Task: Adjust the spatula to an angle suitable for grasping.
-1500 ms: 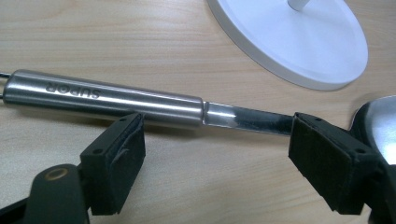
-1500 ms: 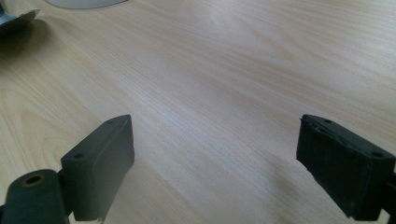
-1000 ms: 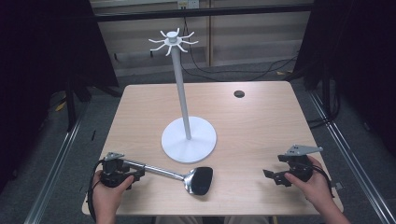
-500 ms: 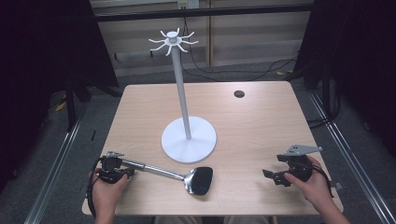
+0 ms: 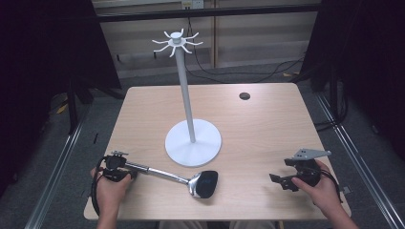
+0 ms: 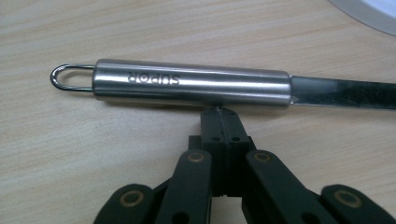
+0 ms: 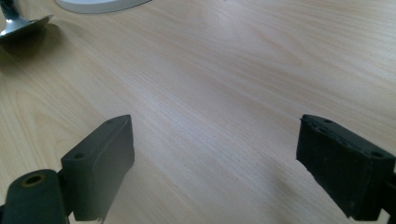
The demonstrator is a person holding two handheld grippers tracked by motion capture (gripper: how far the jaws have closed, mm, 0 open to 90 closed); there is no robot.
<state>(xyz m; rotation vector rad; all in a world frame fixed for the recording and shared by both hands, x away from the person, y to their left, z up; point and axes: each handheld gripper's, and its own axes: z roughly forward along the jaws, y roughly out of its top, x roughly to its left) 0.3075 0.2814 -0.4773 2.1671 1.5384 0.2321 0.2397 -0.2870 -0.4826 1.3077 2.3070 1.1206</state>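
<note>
Steel ladle [image 5: 167, 174] lies flat, handle toward left gripper [image 5: 125, 164], bowl rightward.

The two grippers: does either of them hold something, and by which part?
Nothing is held. The left gripper is shut, its tips against the ladle's steel handle, not around it. The right gripper is open over bare table.

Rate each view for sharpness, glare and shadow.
High view: evenly lit table, dark surroundings, stand sharp. Left gripper view: ladle handle crisp with readable lettering, bright streaks of glare along the steel, soft shadow beneath it. Right gripper view: wood grain sharp farther off, the near jaws slightly soft, pale sheen across the table top.
</note>
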